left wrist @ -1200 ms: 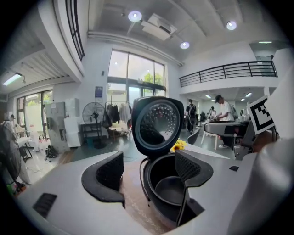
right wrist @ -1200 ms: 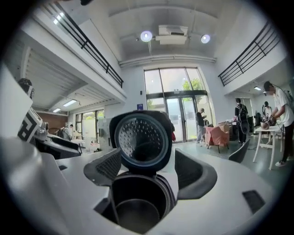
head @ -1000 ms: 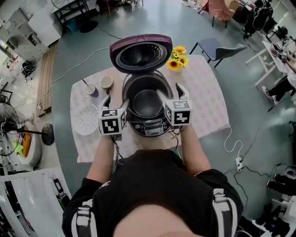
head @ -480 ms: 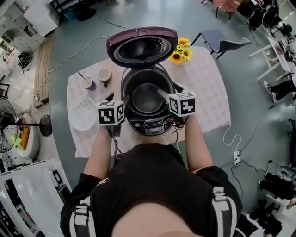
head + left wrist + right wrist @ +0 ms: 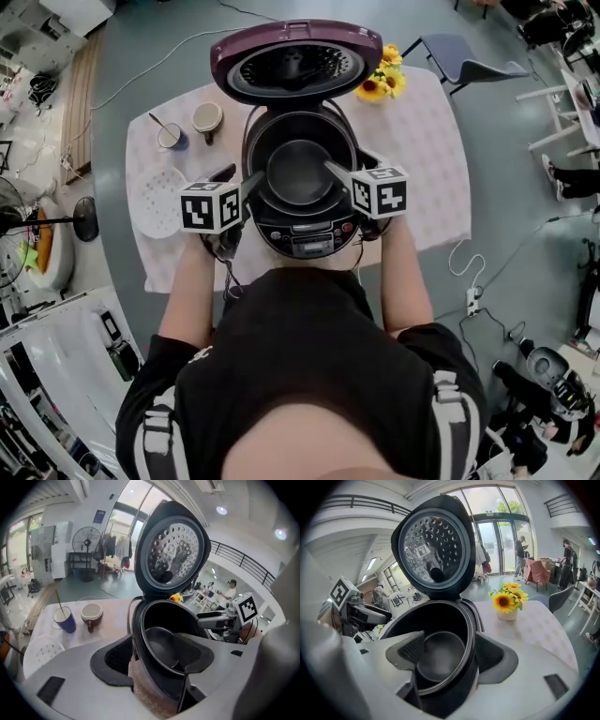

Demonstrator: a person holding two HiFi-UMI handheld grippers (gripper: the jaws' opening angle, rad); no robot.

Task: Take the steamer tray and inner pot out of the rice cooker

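Note:
The purple rice cooker (image 5: 302, 240) stands on the table with its lid (image 5: 295, 61) up. The dark inner pot (image 5: 298, 174) sits inside it. My left gripper (image 5: 242, 178) straddles the cooker's left rim (image 5: 140, 641), one pad outside the wall and one inside the pot; its jaws are closing, with a gap still at the pads. My right gripper (image 5: 349, 166) straddles the right rim (image 5: 472, 644) the same way, open. The white perforated steamer tray (image 5: 157, 200) lies flat on the cloth to the left of the cooker.
A blue cup with a spoon (image 5: 172, 138) and a brown mug (image 5: 207, 117) stand at the back left. A pot of sunflowers (image 5: 380, 80) is behind the cooker on the right. A power cable (image 5: 461, 272) hangs off the table's right side.
Both grippers have come down from above the cooker's front to its rim, one at each side. The pot and the tray have not moved.

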